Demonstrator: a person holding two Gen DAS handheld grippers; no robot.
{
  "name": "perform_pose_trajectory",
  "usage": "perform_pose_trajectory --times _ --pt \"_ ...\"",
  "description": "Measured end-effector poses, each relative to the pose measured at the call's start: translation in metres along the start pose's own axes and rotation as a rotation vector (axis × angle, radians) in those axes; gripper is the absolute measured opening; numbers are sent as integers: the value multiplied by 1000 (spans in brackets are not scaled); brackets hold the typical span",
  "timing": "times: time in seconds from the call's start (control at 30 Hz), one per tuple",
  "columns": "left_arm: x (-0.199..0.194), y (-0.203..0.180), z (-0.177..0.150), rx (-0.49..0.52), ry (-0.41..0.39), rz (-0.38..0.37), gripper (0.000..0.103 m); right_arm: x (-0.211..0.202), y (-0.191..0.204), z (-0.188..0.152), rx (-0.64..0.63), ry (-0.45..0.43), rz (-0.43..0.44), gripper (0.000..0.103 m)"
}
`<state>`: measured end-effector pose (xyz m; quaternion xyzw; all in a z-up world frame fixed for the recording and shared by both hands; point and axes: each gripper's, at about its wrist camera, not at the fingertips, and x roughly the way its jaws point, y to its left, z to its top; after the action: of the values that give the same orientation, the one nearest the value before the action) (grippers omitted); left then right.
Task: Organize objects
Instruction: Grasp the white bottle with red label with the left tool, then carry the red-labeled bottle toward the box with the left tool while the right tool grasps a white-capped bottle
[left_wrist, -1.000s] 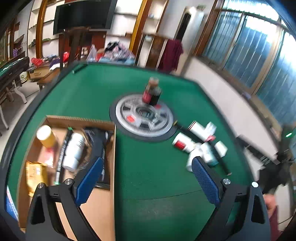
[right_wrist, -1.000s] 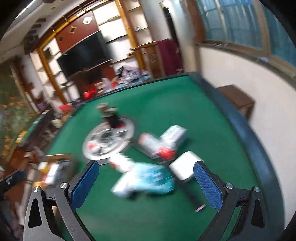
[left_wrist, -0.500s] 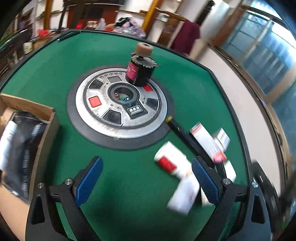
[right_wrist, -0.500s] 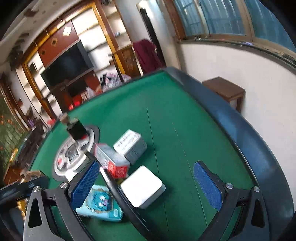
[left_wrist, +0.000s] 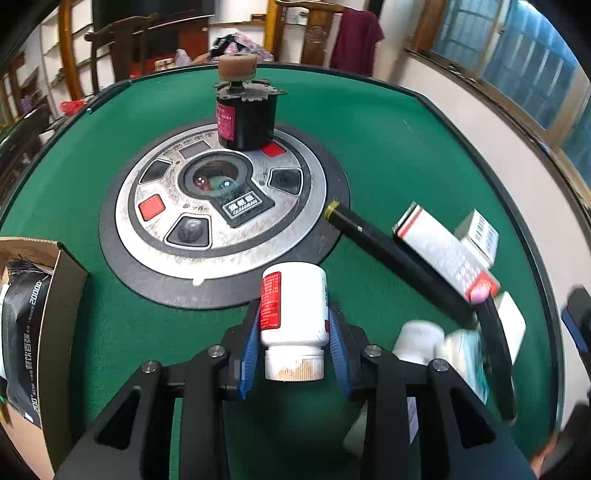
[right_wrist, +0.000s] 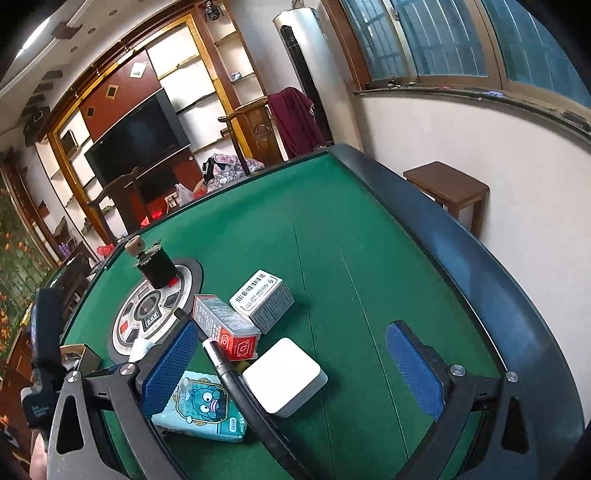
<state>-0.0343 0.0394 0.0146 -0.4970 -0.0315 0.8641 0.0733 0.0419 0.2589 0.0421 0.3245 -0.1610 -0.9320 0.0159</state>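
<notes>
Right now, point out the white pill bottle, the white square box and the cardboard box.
white pill bottle (left_wrist: 295, 306): left wrist view, its body.
white square box (right_wrist: 282, 374): right wrist view, its top face.
cardboard box (left_wrist: 64, 291): left wrist view, its side wall.

A lived-in home sitting room: a green-felt mahjong table (right_wrist: 332, 236) with a silver dice console (left_wrist: 218, 206) at its centre, carved wooden shelving (right_wrist: 207, 81) framing a dark television (right_wrist: 136, 136), a wooden chair (right_wrist: 255, 129) draped with a maroon garment (right_wrist: 295, 118) (clutter heaped behind), and barred windows (right_wrist: 443, 37).

White red-labelled pill bottle (left_wrist: 294, 314) lies cap-first on green felt.
</notes>
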Motion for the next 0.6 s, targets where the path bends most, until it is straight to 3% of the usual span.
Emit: perform_pose_trajectory --times 0.17,0.4,0.6 --pt "-15 28 -13 -21 8 -9 33 4 -3 -1 13 19 1 103" --pt "-53 60 -38 -106 -22 -90 33 9 -6 -5 12 29 -54 103" --pt "-110 66 -68 -68 -124 -101 33 6 -5 -4 -6 18 -89 103"
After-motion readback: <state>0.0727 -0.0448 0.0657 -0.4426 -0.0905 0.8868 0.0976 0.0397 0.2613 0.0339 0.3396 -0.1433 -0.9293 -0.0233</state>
